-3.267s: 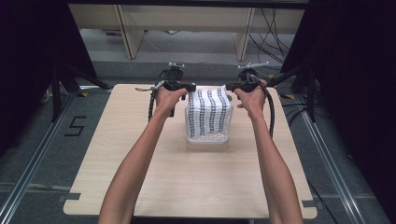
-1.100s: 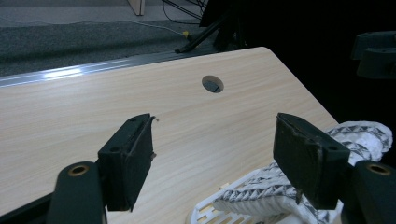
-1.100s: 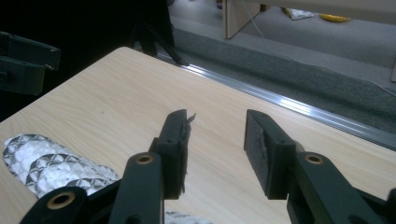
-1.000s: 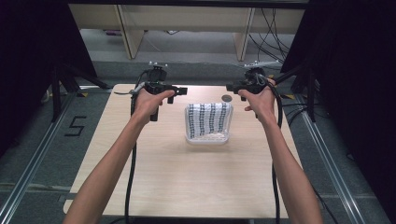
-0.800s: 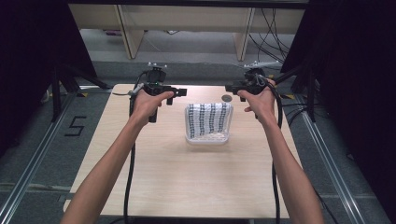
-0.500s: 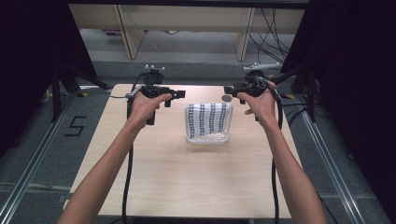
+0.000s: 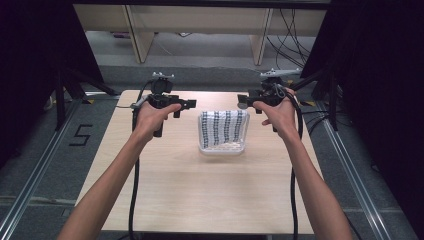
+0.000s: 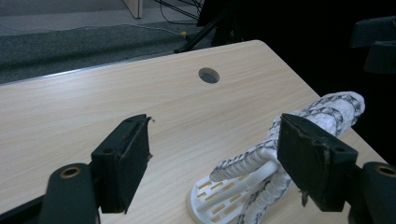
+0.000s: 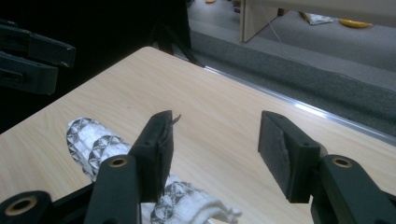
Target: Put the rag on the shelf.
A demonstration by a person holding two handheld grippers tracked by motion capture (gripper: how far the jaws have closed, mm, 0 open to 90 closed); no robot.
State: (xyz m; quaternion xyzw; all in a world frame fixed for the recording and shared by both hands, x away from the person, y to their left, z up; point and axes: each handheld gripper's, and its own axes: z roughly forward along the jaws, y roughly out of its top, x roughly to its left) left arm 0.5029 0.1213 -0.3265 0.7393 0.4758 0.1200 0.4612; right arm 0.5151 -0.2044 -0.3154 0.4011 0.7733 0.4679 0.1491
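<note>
1. The left gripper [image 7: 187,104] hangs above the table [image 7: 200,200], jaws wide, nothing between them.
2. The patterned cloth [image 7: 223,126] lies draped over the white basket [image 7: 222,148] mid-table.
3. The right gripper [image 7: 243,100] has just been opening; its jaws hold nothing.

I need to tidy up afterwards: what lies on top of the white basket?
A patterned black-and-white cloth lies folded over the white basket, covering most of it. Whatever is inside under the cloth is hidden.
</note>
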